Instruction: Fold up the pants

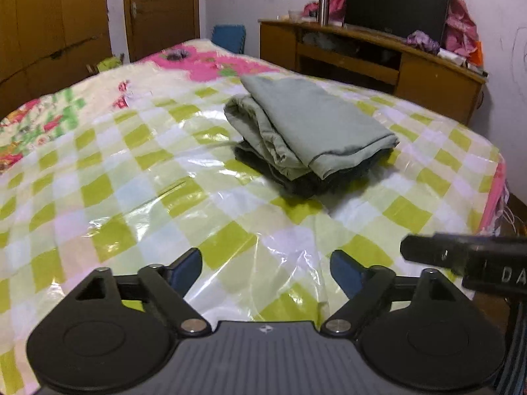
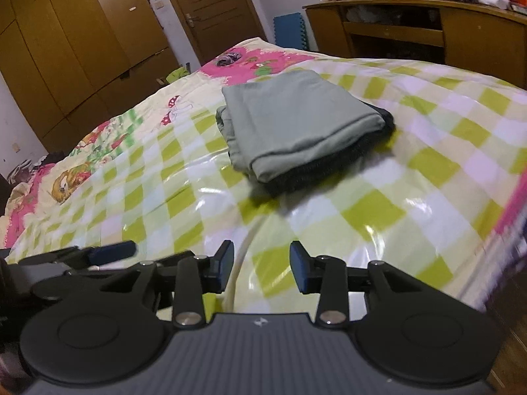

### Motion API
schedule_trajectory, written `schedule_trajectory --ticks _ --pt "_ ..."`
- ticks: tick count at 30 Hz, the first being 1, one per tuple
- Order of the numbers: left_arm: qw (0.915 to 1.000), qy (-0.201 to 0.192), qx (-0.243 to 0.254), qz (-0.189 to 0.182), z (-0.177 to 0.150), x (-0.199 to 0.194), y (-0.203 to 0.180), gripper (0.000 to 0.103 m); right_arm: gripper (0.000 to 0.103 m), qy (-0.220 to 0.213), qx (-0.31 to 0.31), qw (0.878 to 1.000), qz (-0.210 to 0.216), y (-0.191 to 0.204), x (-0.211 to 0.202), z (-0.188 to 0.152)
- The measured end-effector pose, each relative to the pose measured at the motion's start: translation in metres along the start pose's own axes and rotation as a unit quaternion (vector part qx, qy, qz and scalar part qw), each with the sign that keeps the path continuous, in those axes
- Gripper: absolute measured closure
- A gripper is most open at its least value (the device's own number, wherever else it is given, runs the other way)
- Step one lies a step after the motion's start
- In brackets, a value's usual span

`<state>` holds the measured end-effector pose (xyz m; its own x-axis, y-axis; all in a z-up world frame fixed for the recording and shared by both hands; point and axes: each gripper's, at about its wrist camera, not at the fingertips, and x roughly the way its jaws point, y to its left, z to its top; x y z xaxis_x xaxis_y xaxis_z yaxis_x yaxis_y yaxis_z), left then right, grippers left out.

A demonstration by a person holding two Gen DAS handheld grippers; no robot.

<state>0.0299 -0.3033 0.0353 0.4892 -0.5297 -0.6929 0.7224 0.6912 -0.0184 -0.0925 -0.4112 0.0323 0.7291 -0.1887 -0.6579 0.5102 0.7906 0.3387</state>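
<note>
The left gripper [image 1: 266, 265] is held with jaws spread wide, nothing gripped. The right gripper [image 2: 262, 265] is likewise parted and unloaded, positioned just beside the left.

- The folded pants [image 1: 316, 125] are a pale sage green, with a much darker, perhaps charcoal, layer showing under them.
- The bed cover [image 1: 131, 164] is checked in lime green, white and pale yellow, under a shiny clear film.
- The far bedding [image 2: 250, 62] is hot pink with cartoon prints.
- The wardrobe [image 2: 82, 33] and desk [image 1: 428, 75] are brown wood.
- The gripper pads [image 2: 299, 266] are dark blue on black arms.
</note>
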Motion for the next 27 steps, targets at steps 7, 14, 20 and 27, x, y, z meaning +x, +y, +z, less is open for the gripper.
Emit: schedule_trajectory --ticks 7,14,20,27 --pt "0.9998 -0.010 0.008 0.016 -0.015 -0.023 -0.005 0.000 0.062 -0.001 0.022 1.000 -0.001 0.008 -0.021 -0.023" --pt "0.9996 -0.022 -0.012 0.016 -0.021 -0.037 -0.003 0.000 0.058 -0.012 0.021 1.000 -0.005 0.013 -0.035 -0.032" --pt "0.9992 -0.027 0.002 0.030 -0.026 -0.041 -0.008 0.000 0.058 -0.017 0.023 1.000 -0.008 0.015 -0.041 -0.036" --pt "0.9992 -0.025 0.005 0.030 -0.028 -0.045 -0.008 0.000 0.057 -0.010 0.030 0.999 -0.016 0.013 -0.041 -0.043"
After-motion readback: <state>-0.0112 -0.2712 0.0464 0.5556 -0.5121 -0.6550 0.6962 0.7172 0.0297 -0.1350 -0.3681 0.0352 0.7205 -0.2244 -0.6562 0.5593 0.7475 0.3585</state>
